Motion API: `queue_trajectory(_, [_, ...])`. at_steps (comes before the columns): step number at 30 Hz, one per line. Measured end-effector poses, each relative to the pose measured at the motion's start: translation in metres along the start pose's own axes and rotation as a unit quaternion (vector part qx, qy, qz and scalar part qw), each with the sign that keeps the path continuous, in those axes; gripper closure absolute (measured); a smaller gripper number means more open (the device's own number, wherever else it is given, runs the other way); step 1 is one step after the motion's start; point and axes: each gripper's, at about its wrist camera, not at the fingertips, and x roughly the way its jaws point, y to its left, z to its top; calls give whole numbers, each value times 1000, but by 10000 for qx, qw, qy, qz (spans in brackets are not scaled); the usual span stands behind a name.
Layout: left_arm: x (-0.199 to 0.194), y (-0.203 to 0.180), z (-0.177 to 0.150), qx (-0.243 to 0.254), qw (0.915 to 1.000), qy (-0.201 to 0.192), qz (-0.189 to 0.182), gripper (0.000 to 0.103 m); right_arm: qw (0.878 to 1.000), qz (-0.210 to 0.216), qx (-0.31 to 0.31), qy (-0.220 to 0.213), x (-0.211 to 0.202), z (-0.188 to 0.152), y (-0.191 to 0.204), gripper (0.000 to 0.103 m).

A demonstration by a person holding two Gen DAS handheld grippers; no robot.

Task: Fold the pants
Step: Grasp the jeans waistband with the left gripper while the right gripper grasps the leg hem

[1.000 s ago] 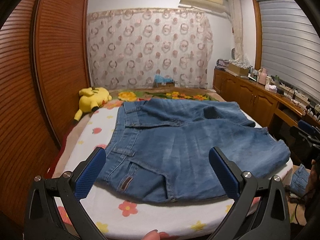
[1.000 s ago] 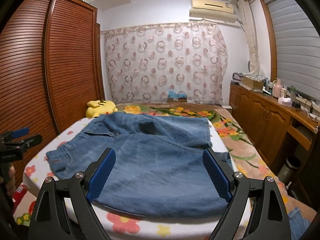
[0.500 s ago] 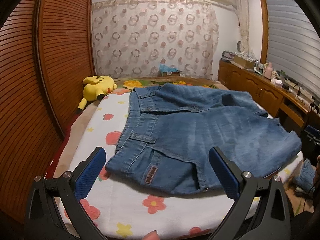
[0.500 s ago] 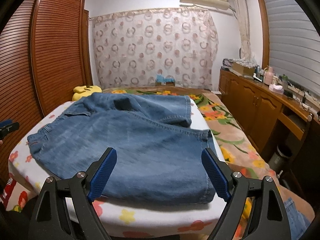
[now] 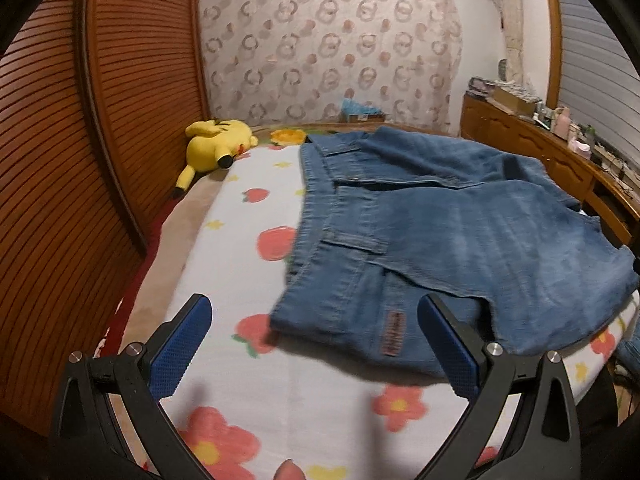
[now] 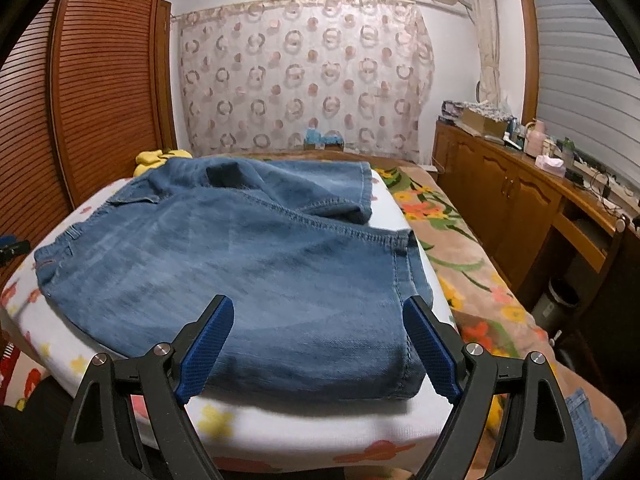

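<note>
Blue denim pants (image 5: 460,232) lie spread on a white flower-print pad (image 5: 248,240), waistband toward the left. In the right wrist view the pants (image 6: 248,260) show their folded leg ends on the right side. My left gripper (image 5: 316,350) hangs open over the pad by the waistband's near corner, nothing between its blue pads. My right gripper (image 6: 316,344) is open too, just short of the near folded edge of the legs, holding nothing.
A yellow plush toy (image 5: 218,140) lies at the far left of the bed. A slatted wooden wardrobe (image 5: 80,140) runs along the left. A wooden sideboard (image 6: 532,204) with clutter lines the right wall. More denim (image 6: 588,432) lies low at the right.
Both grippers have shifted apart: the left view swung left and closer to the waistband corner, the right view moved right and closer to the leg ends. Both stayed open.
</note>
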Motion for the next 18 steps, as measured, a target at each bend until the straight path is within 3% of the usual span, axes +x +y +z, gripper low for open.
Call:
queue_trajectory(5, [13,12,0,-43,9998,137,-133,3,9999,27,7,108,5,3,-5,15])
queue_trajectory(15, [36,26,-3,-214,9985,360,-346,44,9997,2,43,254,-3,3,-14,15])
queue_trajectory(18, [39,29,-6,-316,9974,411,-492,62,9994,15,86,322,-2,3,-18,15])
